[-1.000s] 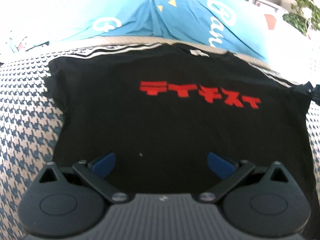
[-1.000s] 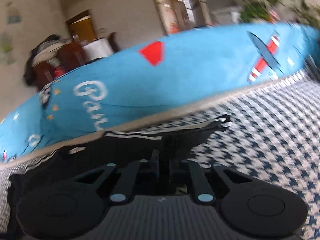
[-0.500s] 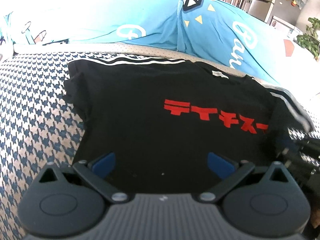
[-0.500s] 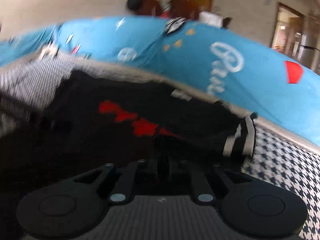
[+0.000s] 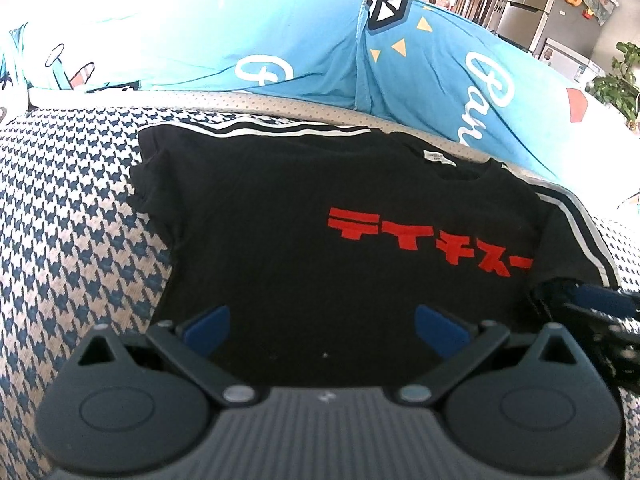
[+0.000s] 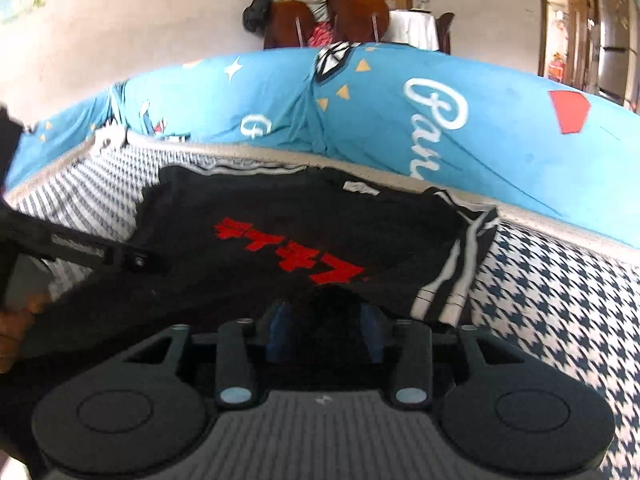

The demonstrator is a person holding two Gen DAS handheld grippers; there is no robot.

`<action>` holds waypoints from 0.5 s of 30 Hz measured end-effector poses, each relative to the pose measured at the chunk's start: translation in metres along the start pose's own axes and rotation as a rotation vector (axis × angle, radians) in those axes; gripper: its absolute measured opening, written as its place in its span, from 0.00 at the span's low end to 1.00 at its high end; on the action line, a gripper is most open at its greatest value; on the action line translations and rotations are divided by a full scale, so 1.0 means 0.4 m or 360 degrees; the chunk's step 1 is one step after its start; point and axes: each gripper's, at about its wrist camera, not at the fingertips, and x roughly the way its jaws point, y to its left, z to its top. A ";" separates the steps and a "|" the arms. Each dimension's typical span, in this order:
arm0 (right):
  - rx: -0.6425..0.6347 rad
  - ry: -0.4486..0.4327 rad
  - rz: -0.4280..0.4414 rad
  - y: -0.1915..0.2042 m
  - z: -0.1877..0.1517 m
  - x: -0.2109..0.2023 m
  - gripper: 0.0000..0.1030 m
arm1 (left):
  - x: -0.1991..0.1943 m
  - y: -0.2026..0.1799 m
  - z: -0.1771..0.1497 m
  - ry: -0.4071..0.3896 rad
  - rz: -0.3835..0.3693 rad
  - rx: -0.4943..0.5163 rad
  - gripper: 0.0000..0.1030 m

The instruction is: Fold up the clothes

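Your black T-shirt [image 5: 320, 216] with red lettering lay on the houndstooth cushion [image 5: 72, 216], striped sleeve folded over at 3 o'clock. Your left gripper [image 5: 322, 322] was spread wide; your right gripper [image 6: 325, 330] had parted slightly.

Bare houndstooth cover [image 5: 76, 216] lies free left of the black T-shirt [image 5: 280, 216]; blue cushions [image 5: 248, 40] wall off the far edge.

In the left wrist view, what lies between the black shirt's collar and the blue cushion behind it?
A strip of pale dotted fabric, the sofa seat's back edge, lies between the black shirt and the blue cushion; nothing else shows there.
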 end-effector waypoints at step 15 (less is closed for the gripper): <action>0.0497 -0.0059 -0.0183 -0.127 0.007 0.015 0.48 | 0.010 -0.007 -0.010 0.0011 0.0018 0.0031 1.00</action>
